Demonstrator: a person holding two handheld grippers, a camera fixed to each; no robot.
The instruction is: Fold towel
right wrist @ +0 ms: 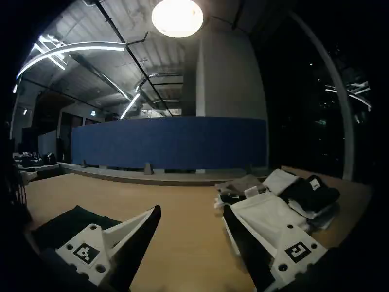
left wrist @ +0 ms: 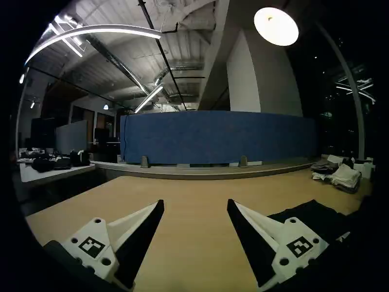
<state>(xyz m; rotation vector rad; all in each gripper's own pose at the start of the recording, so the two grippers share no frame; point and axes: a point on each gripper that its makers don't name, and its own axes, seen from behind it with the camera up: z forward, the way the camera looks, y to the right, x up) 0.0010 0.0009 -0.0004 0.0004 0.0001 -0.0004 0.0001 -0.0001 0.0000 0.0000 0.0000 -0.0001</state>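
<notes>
Towel (left wrist: 316, 214), dark, lies on the table (left wrist: 146, 190) between left gripper (left wrist: 194, 202) and right gripper (right wrist: 191, 208), outside both gaping, empty jaws

A: How much of the dark towel (left wrist: 318, 214) do I get in the left gripper view?
B: Only a corner. One finger of your left hand-held gripper (left wrist: 194, 202) covers its near part, and the view's edge cuts off the rest.
A: And in the right gripper view?
B: There the dark towel (right wrist: 73, 219) runs behind your right hand-held gripper (right wrist: 191, 208), whose other finger half covers the pile of folded cloths (right wrist: 296, 194). The dark things (left wrist: 53, 163) on the far worktop (left wrist: 58, 173) are too small for you to name.
</notes>
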